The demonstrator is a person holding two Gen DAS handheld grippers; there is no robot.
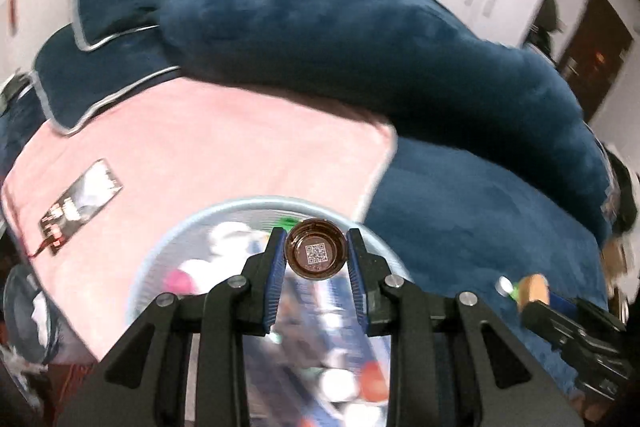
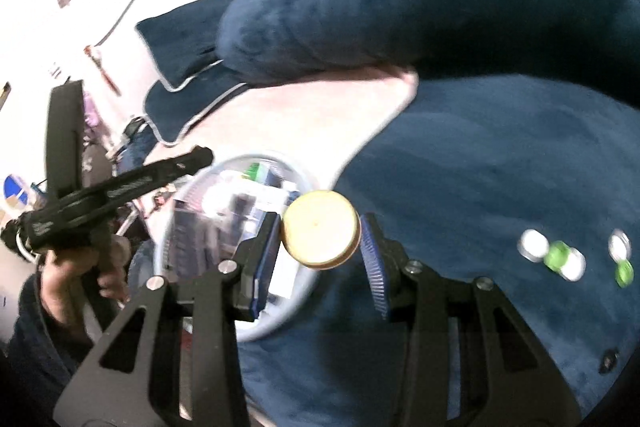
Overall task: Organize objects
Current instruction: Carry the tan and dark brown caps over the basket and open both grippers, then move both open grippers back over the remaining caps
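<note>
Left gripper clamped on a small brown bottle, blue pads pressed to either side, round base with a printed code square facing the camera. Held just above a pale blue basket, contents a blur of white, pink, green and orange. Basket set partly on a pink towel bearing a dark printed packet, partly on the dark blue bedding. Off at the right edge, the right tool, seen from the side with a tan object between its fingers.

Right gripper around a pale yellow disc-shaped object, flat face to the camera, orange-brown rim showing. Left pad touching its edge; at the right pad a narrow gap appears to show, so firm grip or loose hold cannot be told. Disc hanging at the basket's right rim, over the blue cover. To the right, lying on the bedding, several small white and green items, blurred. At the left, the other tool in a hand.

Farther back, a large blue bolster lying across the towel's far edge, two blue pillows with pale piping stacked beside it, white walls beyond.
</note>
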